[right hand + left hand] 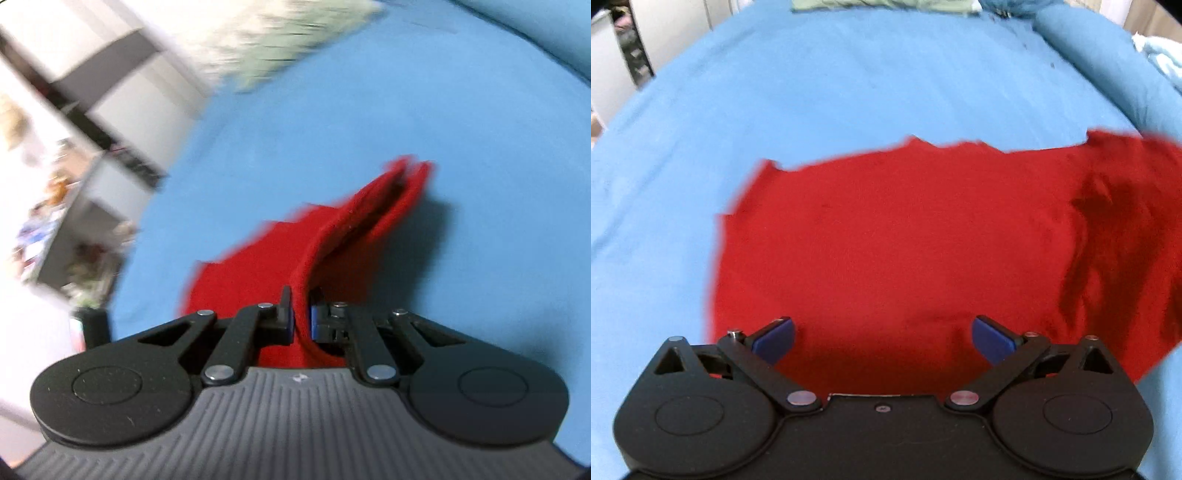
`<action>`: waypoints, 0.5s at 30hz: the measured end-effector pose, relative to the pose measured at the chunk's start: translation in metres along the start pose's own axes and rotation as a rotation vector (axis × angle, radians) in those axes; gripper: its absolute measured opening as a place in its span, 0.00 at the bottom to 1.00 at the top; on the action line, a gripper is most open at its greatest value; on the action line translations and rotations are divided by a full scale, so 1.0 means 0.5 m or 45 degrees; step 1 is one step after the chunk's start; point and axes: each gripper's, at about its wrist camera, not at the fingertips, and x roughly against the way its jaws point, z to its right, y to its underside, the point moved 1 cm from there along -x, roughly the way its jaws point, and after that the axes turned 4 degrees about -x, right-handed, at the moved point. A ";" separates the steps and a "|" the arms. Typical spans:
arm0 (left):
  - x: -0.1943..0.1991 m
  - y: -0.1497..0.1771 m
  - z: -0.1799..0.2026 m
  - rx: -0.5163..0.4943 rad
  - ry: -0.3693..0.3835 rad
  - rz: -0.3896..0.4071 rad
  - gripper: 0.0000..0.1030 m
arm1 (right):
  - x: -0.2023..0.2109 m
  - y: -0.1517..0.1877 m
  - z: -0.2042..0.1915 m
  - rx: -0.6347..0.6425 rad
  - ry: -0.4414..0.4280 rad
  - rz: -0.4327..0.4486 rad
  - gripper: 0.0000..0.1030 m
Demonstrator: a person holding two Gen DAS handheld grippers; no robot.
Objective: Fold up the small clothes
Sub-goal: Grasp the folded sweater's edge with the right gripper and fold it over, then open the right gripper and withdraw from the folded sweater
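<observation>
While my right gripper point(302, 319) pinches the red knit garment's point(905, 251) edge and my left gripper point(882, 338) hangs open, the thin hold could slip mid-lift.

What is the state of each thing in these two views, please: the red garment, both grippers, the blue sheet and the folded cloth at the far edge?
Red garment: mostly flat on the sheet, one edge lifted in a pinch.
Right gripper: shut on the red garment's edge.
Left gripper: open, above the garment, holding nothing.
Blue sheet: spread out, lightly wrinkled.
Green cloth: lying at the far edge, apparently folded.
</observation>
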 end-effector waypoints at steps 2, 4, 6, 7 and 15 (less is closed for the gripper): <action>0.034 0.026 -0.057 0.000 -0.034 0.019 1.00 | -0.039 0.009 -0.093 0.085 -0.112 -0.039 0.22; 0.054 0.060 -0.108 0.002 -0.066 0.016 1.00 | -0.102 0.040 -0.181 0.175 -0.211 -0.116 0.22; 0.061 0.105 -0.154 0.009 -0.091 0.002 1.00 | -0.191 0.090 -0.254 0.272 -0.269 -0.216 0.22; 0.061 0.131 -0.174 0.013 -0.093 -0.005 1.00 | -0.239 0.123 -0.285 0.315 -0.277 -0.273 0.22; 0.055 0.246 -0.228 0.018 -0.015 -0.016 1.00 | -0.450 0.304 -0.355 0.514 -0.121 -0.478 0.41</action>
